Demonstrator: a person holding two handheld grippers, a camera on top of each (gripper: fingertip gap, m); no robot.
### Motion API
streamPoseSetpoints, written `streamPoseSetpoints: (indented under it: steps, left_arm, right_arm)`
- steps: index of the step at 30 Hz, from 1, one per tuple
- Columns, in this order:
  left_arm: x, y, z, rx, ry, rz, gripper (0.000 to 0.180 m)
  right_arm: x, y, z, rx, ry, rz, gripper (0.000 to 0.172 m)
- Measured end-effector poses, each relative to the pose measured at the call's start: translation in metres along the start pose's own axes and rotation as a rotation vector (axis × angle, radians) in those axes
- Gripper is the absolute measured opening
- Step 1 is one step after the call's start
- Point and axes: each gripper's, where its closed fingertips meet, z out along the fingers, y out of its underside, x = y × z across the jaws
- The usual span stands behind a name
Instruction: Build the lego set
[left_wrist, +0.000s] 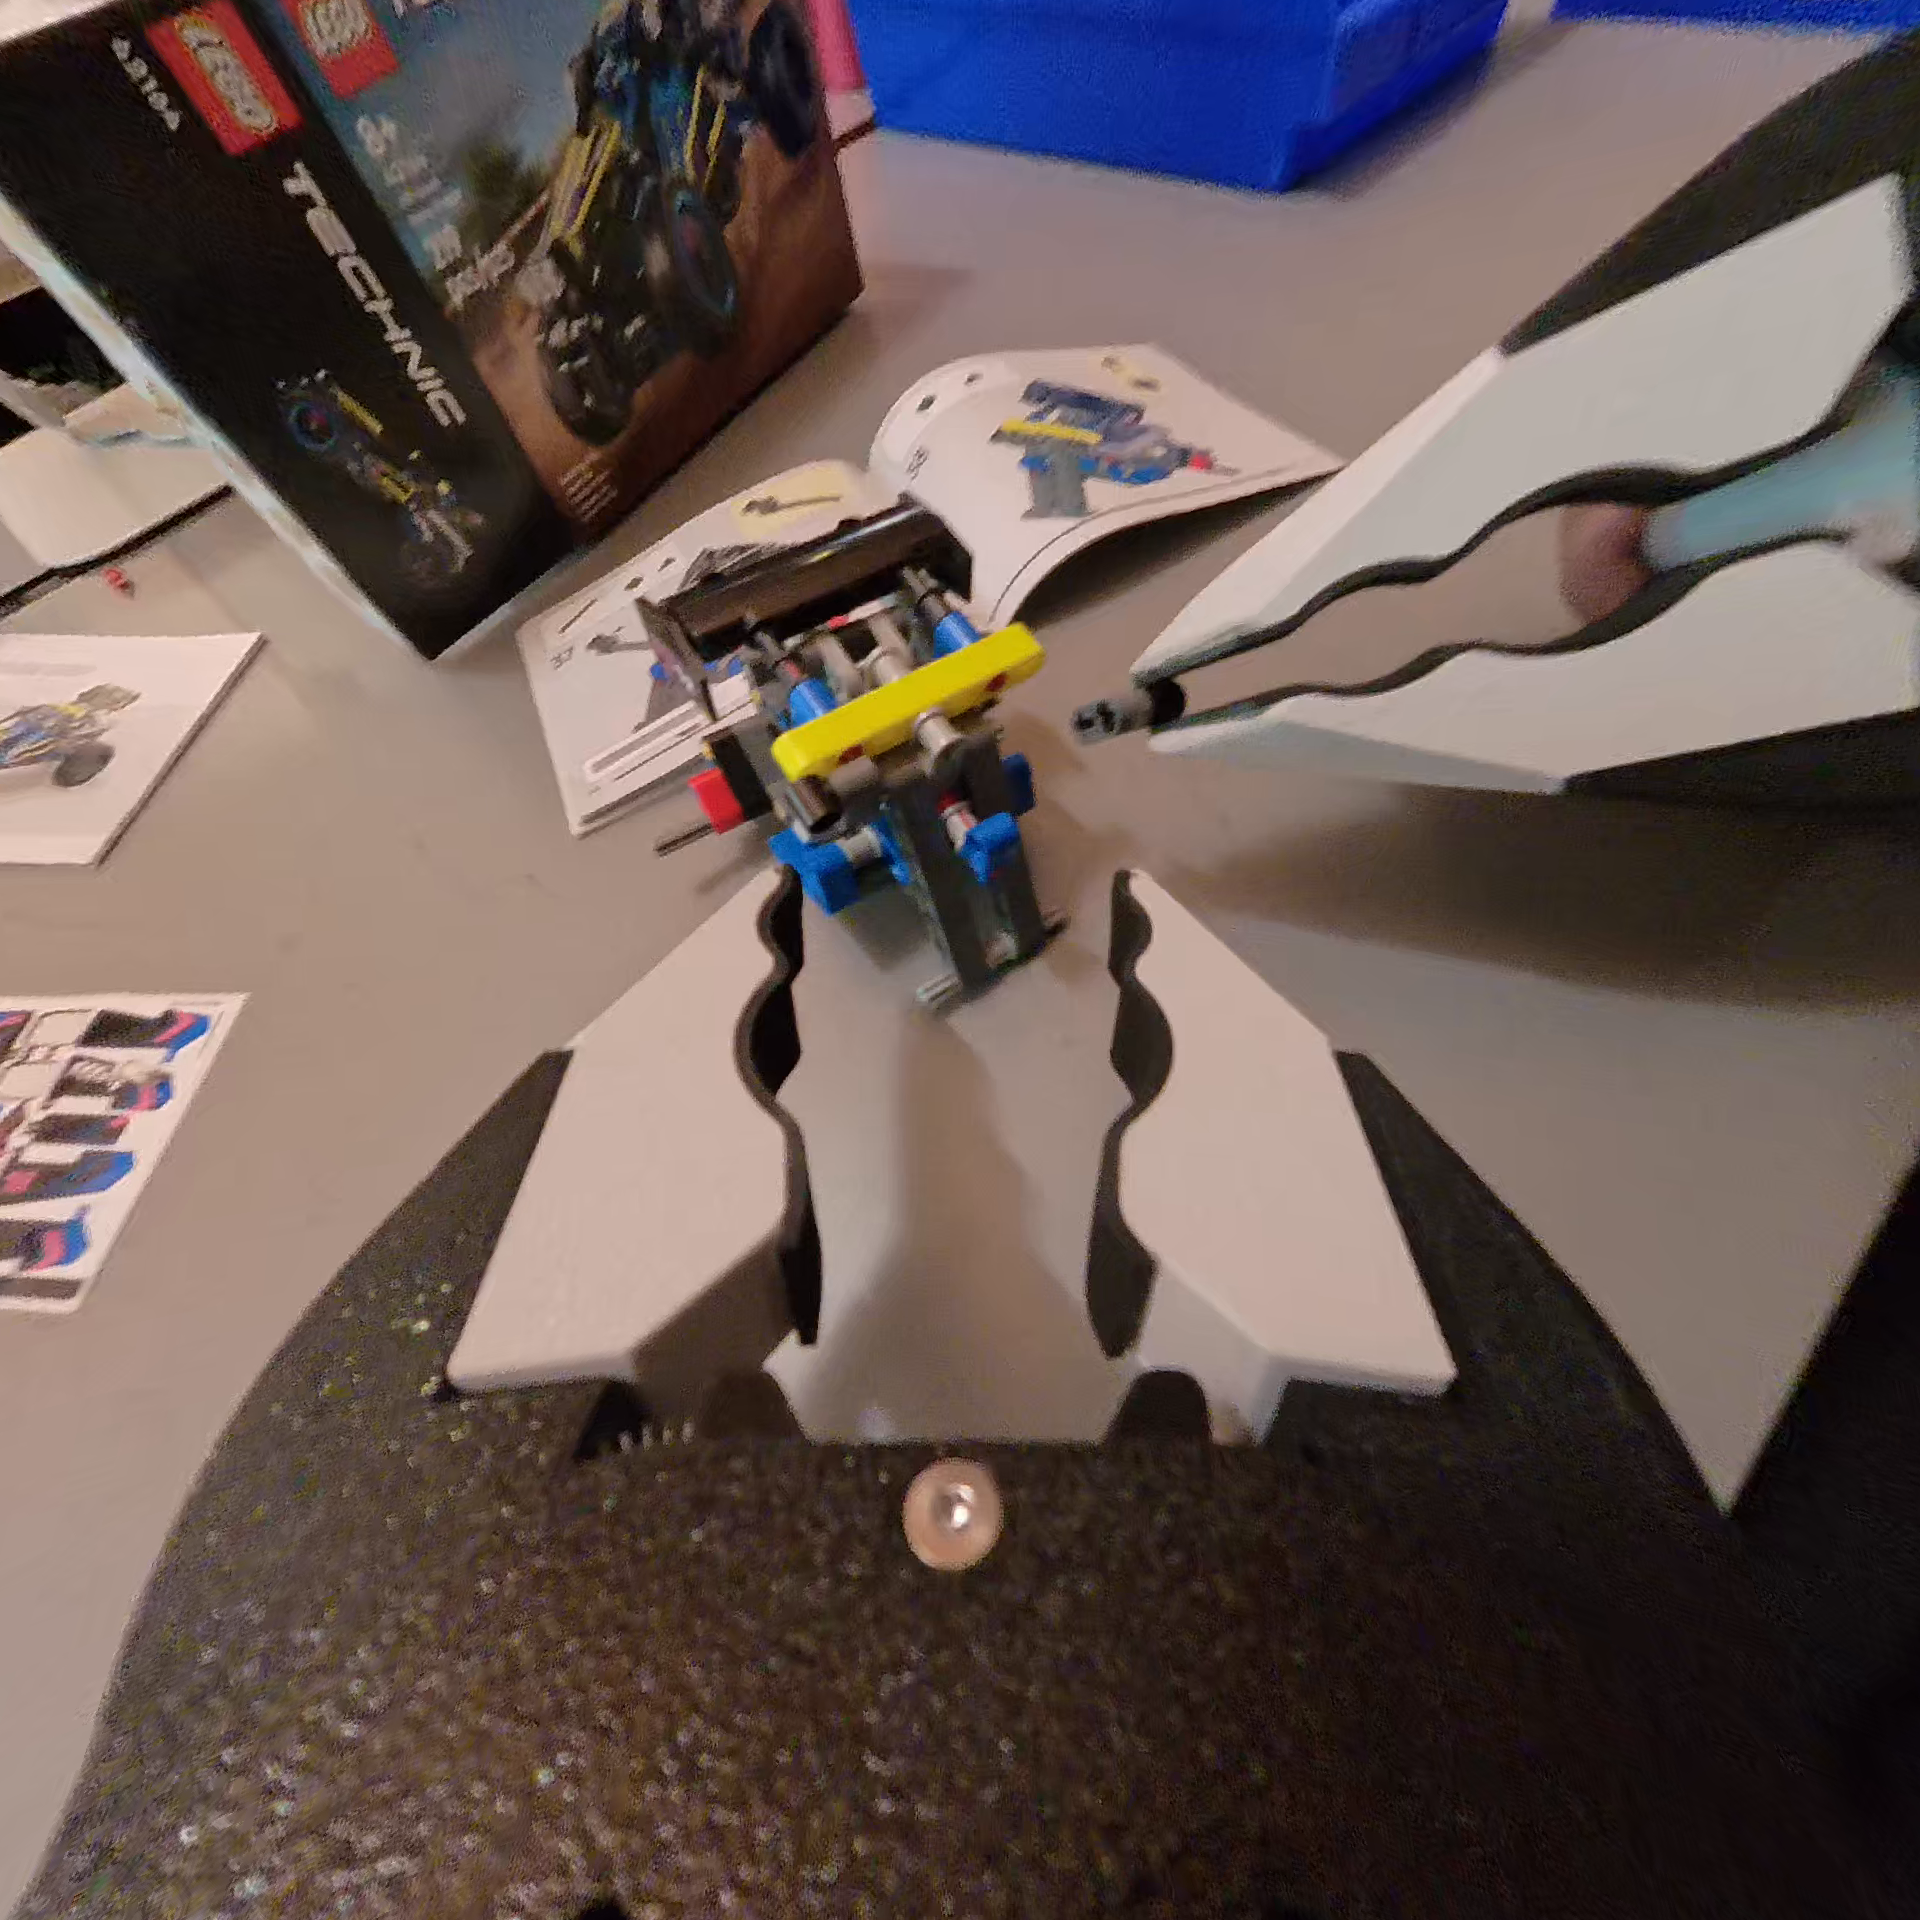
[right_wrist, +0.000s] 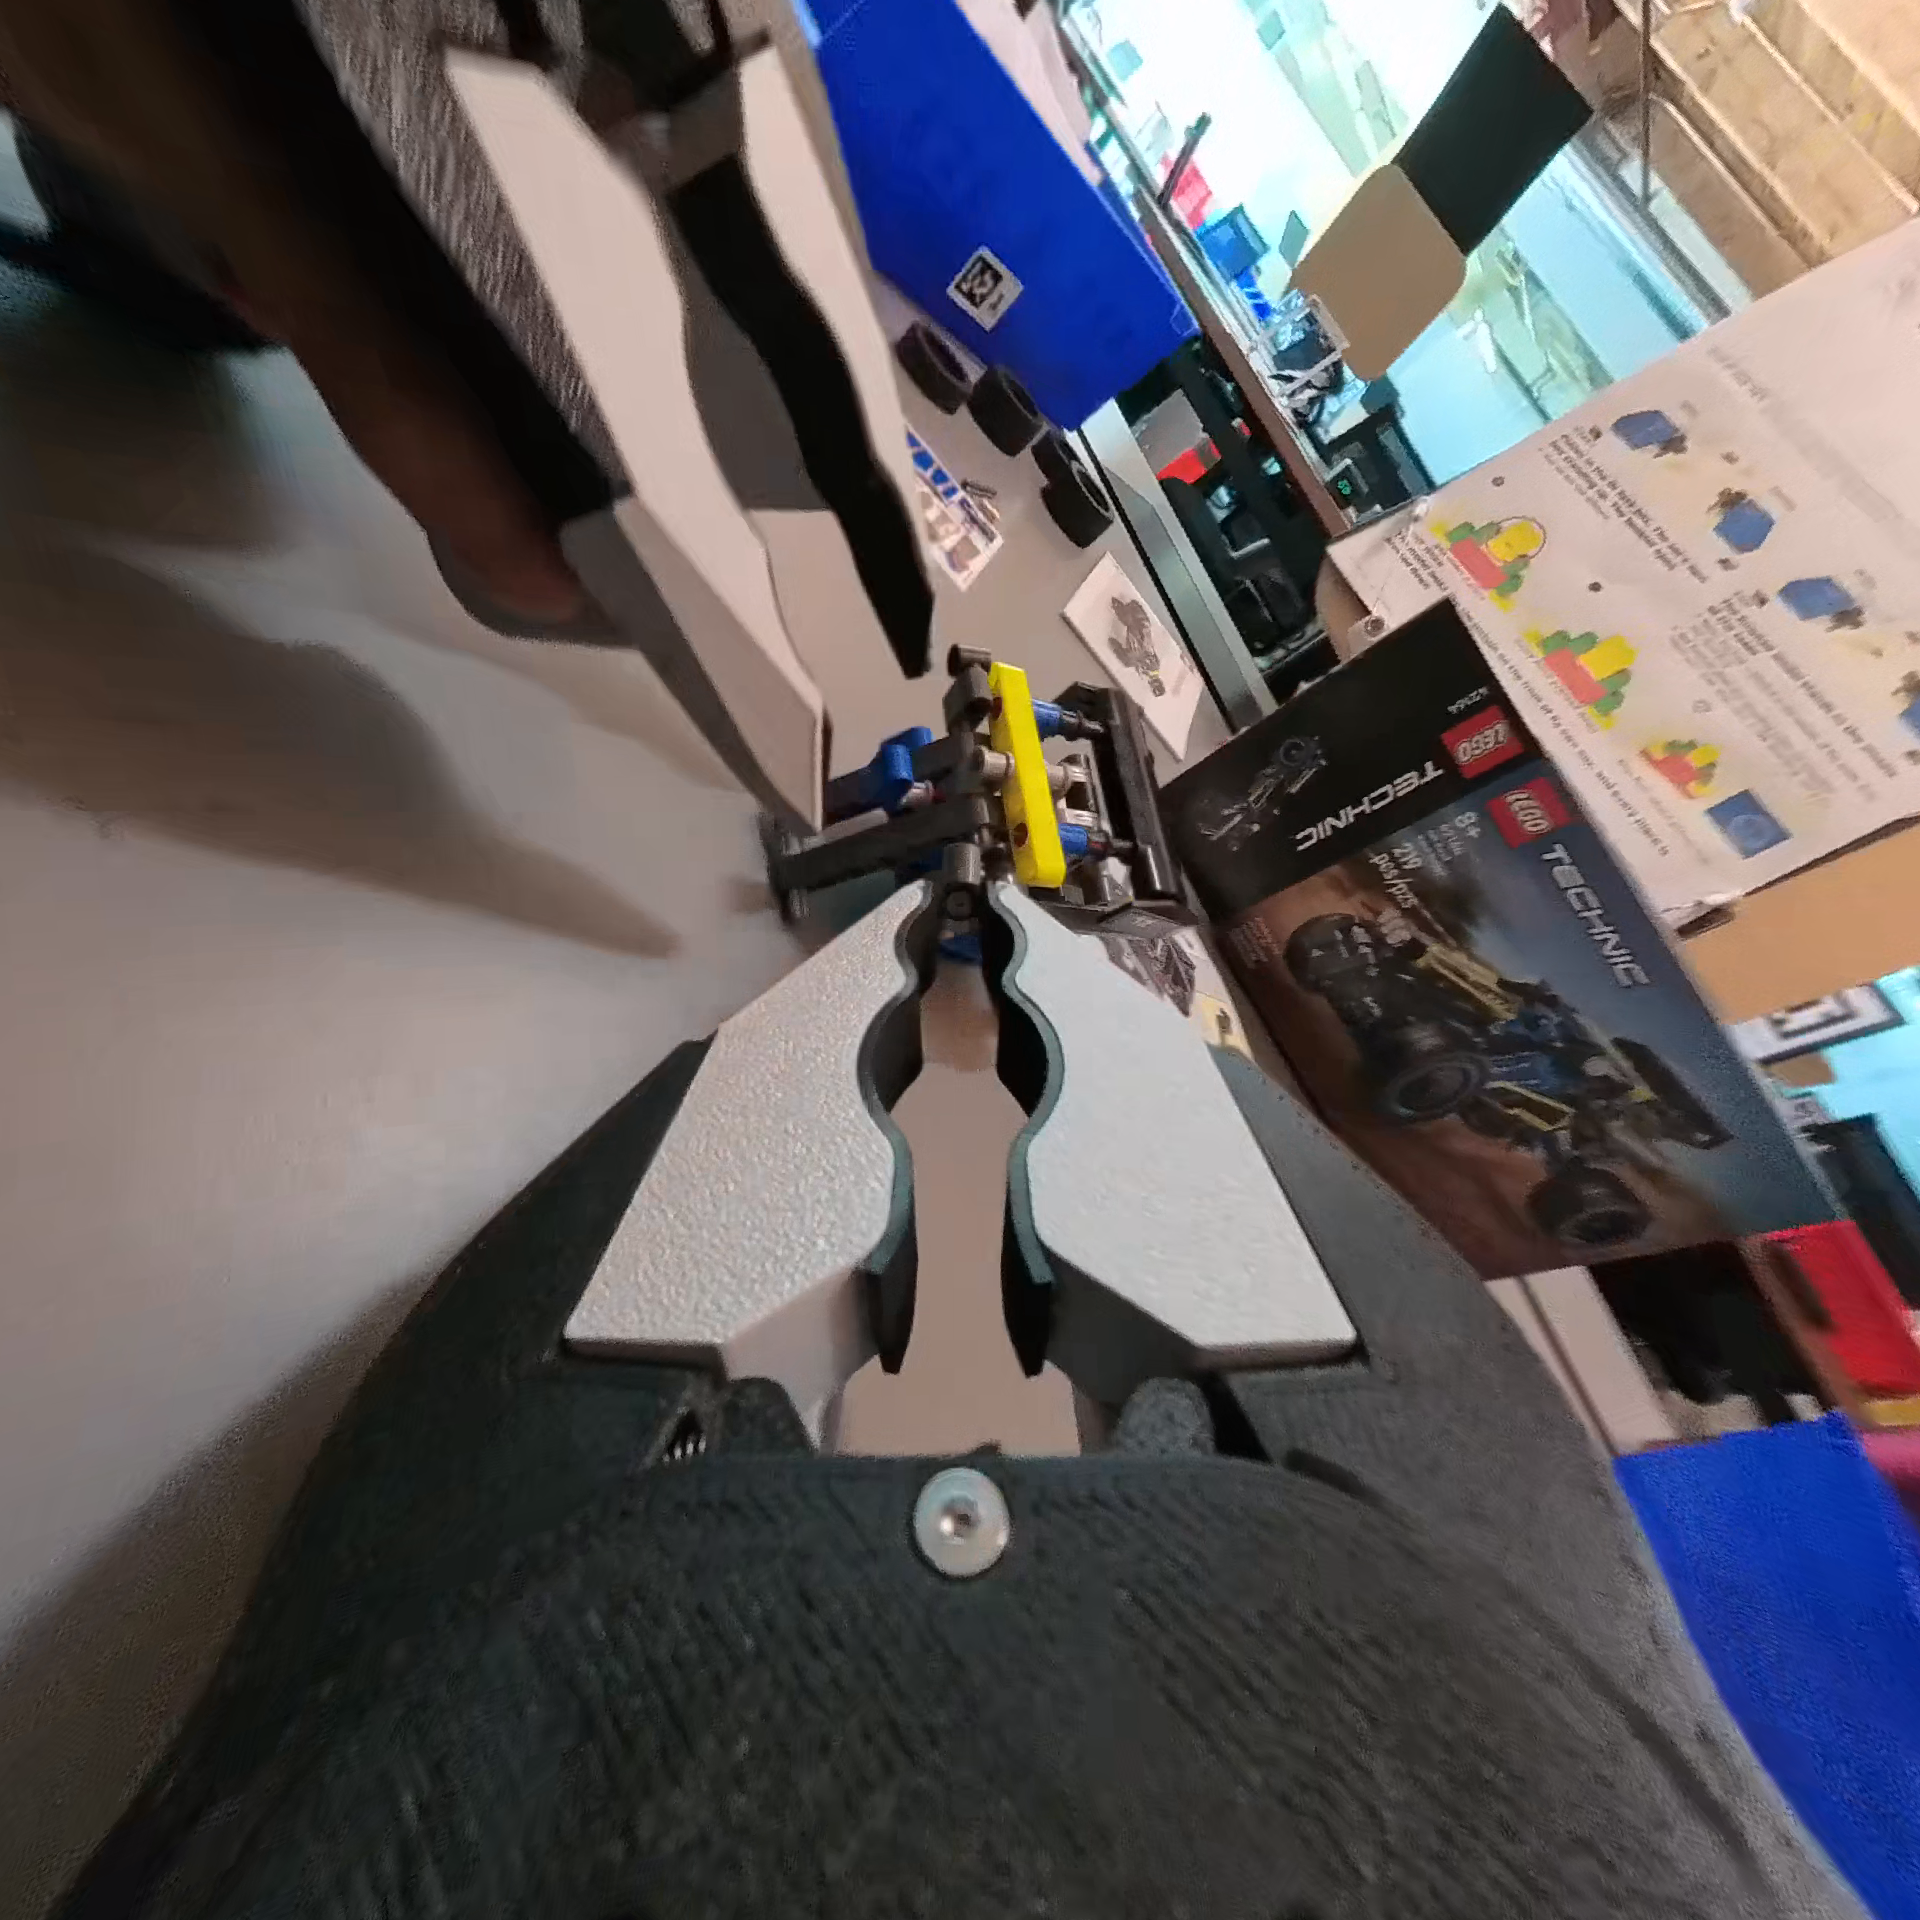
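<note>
Grey worktop (left_wrist: 1351, 260), plain and matte; bearing a half-built brick model (left_wrist: 883, 769) in blue, yellow and dark grey near the middle, an open instruction booklet (left_wrist: 1091, 457) just behind it. Further left, a printed toy box (left_wrist: 447, 281), a second booklet (left_wrist: 94, 738), a sticker sheet (left_wrist: 83, 1143); at the far edge a blue bin (left_wrist: 1143, 83); beside it, black tyres (right_wrist: 997, 405).

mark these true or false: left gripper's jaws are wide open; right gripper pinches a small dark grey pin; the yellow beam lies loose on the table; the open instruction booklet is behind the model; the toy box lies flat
1. Left gripper jaws wide open: true.
2. Right gripper pinches a small dark grey pin: true.
3. Flat yellow plastic beam lies loose: false, it is mounted on the brick model.
4. Open paper instruction booklet behind model: true.
5. Printed cardboard toy box lies flat: false, it stands upright on the grey table.
</note>
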Motion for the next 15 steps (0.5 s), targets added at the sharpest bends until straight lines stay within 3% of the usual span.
streamPoseSetpoints:
  steps: [6, 15]
  left_arm:
    - [-0.005, 0.005, 0.017, -0.085, -0.025, -0.025, 0.067]
    - [-0.013, -0.002, 0.031, -0.077, -0.037, -0.028, 0.058]
  right_arm:
    - [0.005, 0.003, 0.006, 0.006, -0.039, 0.075, 0.004]
    - [0.002, 0.011, 0.012, -0.024, -0.046, -0.008, 0.004]
